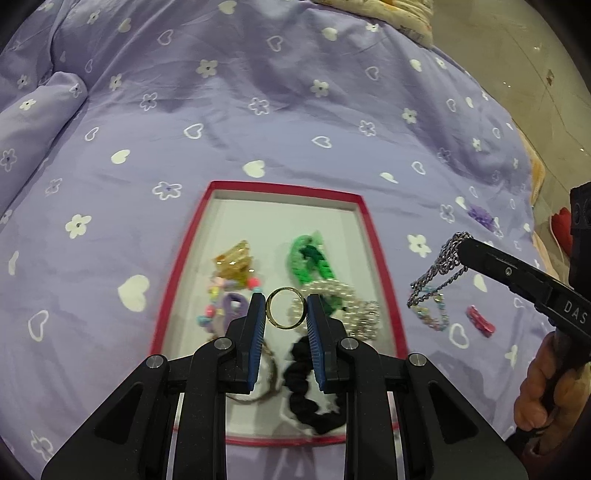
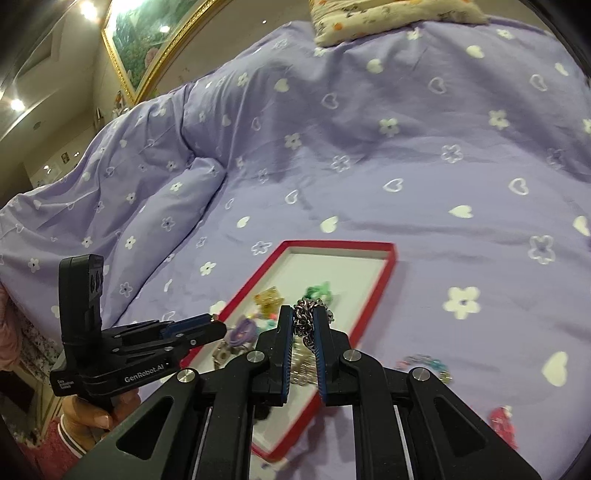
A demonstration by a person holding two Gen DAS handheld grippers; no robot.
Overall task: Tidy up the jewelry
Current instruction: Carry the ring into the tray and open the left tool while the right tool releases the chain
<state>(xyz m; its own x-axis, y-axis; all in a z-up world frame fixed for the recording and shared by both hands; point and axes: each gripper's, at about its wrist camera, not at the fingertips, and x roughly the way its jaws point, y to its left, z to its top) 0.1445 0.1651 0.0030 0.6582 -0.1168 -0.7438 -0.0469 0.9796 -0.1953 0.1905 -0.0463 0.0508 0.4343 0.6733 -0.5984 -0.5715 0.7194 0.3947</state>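
left gripper [image 1: 286, 308]: level over red box [image 1: 369, 225], clamping gold ring [image 1: 285, 307]
right gripper [image 2: 303, 325]: beside box, pinching silver chain [image 2: 304, 317]

I am counting one red-rimmed white tray [image 1: 369, 221], one gold ring [image 1: 286, 308], one silver chain [image 1: 439, 266], two black grippers [image 1: 286, 314] [image 2: 303, 325].

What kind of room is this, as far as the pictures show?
Most likely a bedroom in a home. The work happens on a bed with a purple duvet printed with hearts and flowers, a floral pillow lies at its far end, and a gold-framed painting hangs on the wall.
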